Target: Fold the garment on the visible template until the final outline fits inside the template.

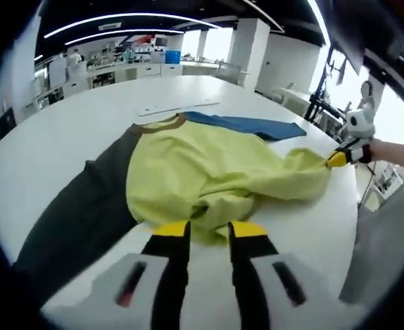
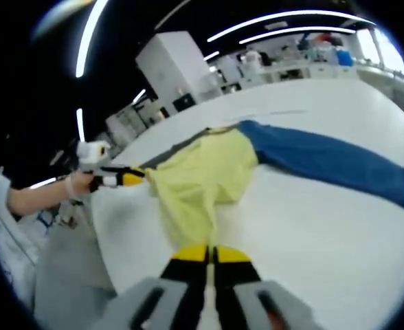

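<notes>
In the left gripper view, yellow-tipped fingers (image 1: 169, 230) set apart with a gap between, the near hem of the yellow garment (image 1: 209, 175) bunched at the tips and lying across the gap; cannot tell if the cloth is truly pinched or only touched; left gripper (image 1: 209, 234) reaching forward low over the white table (image 1: 71, 130), black jaw bodies rising from grey housing below.

In the right gripper view, fingers (image 2: 189, 254) pressed close together, only a thin slit between, closed on a drawn-out corner of the yellow garment (image 2: 202, 175); right gripper (image 2: 210, 256) pointing along the table (image 2: 312, 227) toward the cloth, which stretches away from the tips in a narrow strip and then widens.

Seen from each camera, the other gripper at the far side edge of the garment: right gripper in the left gripper view at the right (image 1: 339, 158), left gripper in the right gripper view at the left (image 2: 130, 177), each held by a hand in a white glove (image 2: 82, 180), forearm extended from beyond the table edge.

Garment spread crumpled on the table, yellow body in the middle, a blue sleeve (image 2: 326, 165) laid out flat to one side, a dark grey sleeve (image 1: 78, 213) to the other side; a pale flat strip (image 1: 178, 107) on the table beyond the collar; a lab room with shelves and ceiling lights behind.
</notes>
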Available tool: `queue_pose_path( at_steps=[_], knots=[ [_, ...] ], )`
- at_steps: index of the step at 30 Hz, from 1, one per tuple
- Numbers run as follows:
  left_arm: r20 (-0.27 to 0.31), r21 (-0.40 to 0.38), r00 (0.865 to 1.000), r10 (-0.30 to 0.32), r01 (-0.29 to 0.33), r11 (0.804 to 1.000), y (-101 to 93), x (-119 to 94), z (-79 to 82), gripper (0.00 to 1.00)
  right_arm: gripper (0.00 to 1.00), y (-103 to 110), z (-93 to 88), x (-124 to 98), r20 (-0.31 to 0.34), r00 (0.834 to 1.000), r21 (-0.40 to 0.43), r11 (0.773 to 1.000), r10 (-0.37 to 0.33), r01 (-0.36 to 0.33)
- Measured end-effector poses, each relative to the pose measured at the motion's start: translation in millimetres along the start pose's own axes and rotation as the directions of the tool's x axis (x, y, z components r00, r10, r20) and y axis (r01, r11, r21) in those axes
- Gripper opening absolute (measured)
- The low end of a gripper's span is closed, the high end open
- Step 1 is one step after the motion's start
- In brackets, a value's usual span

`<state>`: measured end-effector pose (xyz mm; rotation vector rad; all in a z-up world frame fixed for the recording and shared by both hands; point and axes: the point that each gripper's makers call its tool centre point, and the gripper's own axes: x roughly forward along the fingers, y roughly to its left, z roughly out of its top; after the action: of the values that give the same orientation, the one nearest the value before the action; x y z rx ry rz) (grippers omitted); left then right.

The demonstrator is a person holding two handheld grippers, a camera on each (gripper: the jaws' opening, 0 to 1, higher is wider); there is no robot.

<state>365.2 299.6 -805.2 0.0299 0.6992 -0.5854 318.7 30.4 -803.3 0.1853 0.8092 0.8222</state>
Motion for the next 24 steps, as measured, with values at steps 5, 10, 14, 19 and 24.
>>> queue_pose_path(
  at_steps=[5, 10, 14, 19, 24],
  knots=[
    [-0.002, 0.013, 1.0, -0.013, 0.013, 1.0, -7.4, 5, 3.9, 0.11, 0.0, -1, 0.4, -1, 0.002, 1.0, -0.002, 1.0, -0.003, 0.003],
    [-0.003, -0.017, 1.0, -0.018, 0.018, 1.0, -4.0, 5, 2.5, 0.0, 0.0, -1, 1.6, -2, 0.005, 1.0, 0.001, 1.0, -0.006, 0.006],
    [-0.013, -0.043, 1.0, -0.026, 0.026, 0.999, -5.1, 0, -0.4, 0.0, 0.0, 0, 2.0, -4, 0.006, 1.0, -0.001, 1.0, -0.007, 0.007],
    [-0.031, -0.09, 0.999, -0.03, 0.027, 0.996, -3.7, -13, -9.2, 0.0, 0.0, 2, 2.4, -8, 0.009, 1.0, -0.007, 1.0, -0.009, 0.009],
    [-0.059, -0.127, 0.998, -0.019, 0.012, 0.992, -1.9, -31, -27.9, 0.0, 0.0, 2, -1.8, -11, 0.009, 1.0, -0.005, 1.0, -0.012, 0.012]
  ],
)
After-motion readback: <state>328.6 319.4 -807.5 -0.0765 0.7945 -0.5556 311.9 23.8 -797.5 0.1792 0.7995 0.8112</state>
